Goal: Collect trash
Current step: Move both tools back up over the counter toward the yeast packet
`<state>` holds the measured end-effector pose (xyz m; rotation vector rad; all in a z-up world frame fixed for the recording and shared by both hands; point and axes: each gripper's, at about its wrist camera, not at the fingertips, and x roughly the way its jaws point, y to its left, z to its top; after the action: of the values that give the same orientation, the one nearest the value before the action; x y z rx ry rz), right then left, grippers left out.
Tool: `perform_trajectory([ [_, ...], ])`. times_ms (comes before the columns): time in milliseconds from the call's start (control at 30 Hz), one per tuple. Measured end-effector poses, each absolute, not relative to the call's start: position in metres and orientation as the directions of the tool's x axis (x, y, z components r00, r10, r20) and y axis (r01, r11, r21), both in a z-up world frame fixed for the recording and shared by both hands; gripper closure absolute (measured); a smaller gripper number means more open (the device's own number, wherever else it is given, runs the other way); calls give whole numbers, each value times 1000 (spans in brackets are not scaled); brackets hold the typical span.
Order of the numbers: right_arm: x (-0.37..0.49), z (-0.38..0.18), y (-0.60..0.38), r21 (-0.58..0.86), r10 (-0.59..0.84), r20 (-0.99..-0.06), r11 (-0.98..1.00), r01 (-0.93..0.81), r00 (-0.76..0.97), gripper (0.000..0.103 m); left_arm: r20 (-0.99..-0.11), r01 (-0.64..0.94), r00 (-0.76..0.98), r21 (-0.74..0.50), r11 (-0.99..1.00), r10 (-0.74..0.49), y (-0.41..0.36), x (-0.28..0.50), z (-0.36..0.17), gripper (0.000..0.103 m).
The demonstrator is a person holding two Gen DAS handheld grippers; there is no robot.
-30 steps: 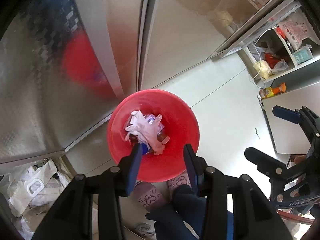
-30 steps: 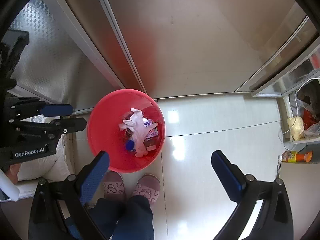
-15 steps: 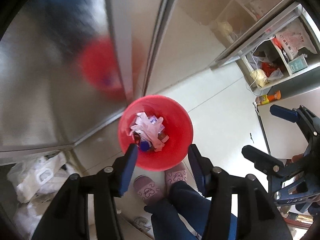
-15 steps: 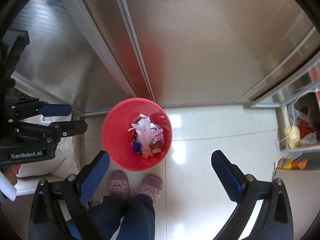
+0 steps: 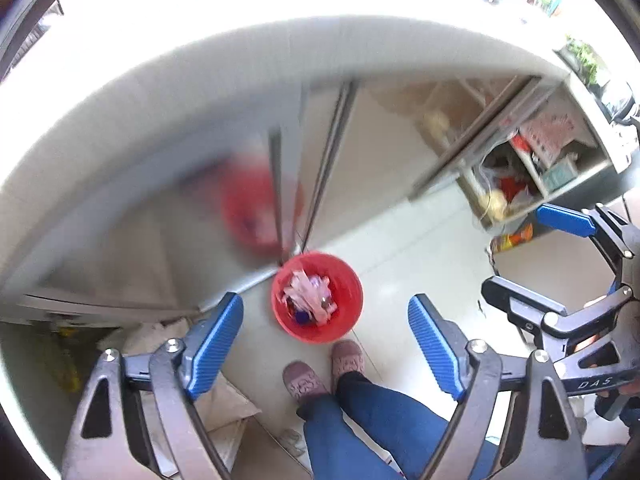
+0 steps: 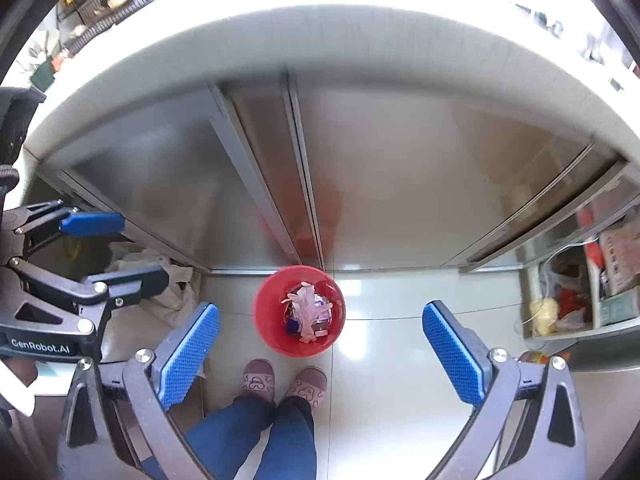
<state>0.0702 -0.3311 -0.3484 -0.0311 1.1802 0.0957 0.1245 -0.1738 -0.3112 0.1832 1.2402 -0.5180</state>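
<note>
The only clear writing sits on the left gripper's body as the right wrist view catches it at the left edge: "GenRobot.AI" in white on black. In the left wrist view the right gripper's frame shows the letters "DAS"; any more of that marking is cut off. Packets on the open shelf (image 6: 600,292) at the right carry print too small to read.

One red bin (image 6: 299,310) stands on the pale tiled floor (image 6: 400,360), against the foot of the steel cabinet doors (image 6: 400,184) and just ahead of two pink patterned slippers (image 6: 259,378). The trash (image 6: 306,312) lies inside the bin: a crumpled white glove or wrapper on top, a blue cap and some small packets under it; how many pieces there are cannot be told.

Two grippers are in view, each with two blue ribbed pads. The left gripper (image 5: 326,346) hangs high above the bin with its fingers spread wide and nothing between them. The right gripper (image 6: 320,354) likewise hangs with fingers wide apart and empty, the bin framed between them far below. Crumpled white bags (image 6: 160,280) lie on the floor left of the bin.
</note>
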Motion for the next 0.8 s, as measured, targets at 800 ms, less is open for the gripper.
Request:
perform_trajectory([
  [800, 121, -143, -272, -39, 175, -780, 945, -326, 601, 1, -828, 170, 550, -19, 985, -110, -87, 150, -109, 1],
])
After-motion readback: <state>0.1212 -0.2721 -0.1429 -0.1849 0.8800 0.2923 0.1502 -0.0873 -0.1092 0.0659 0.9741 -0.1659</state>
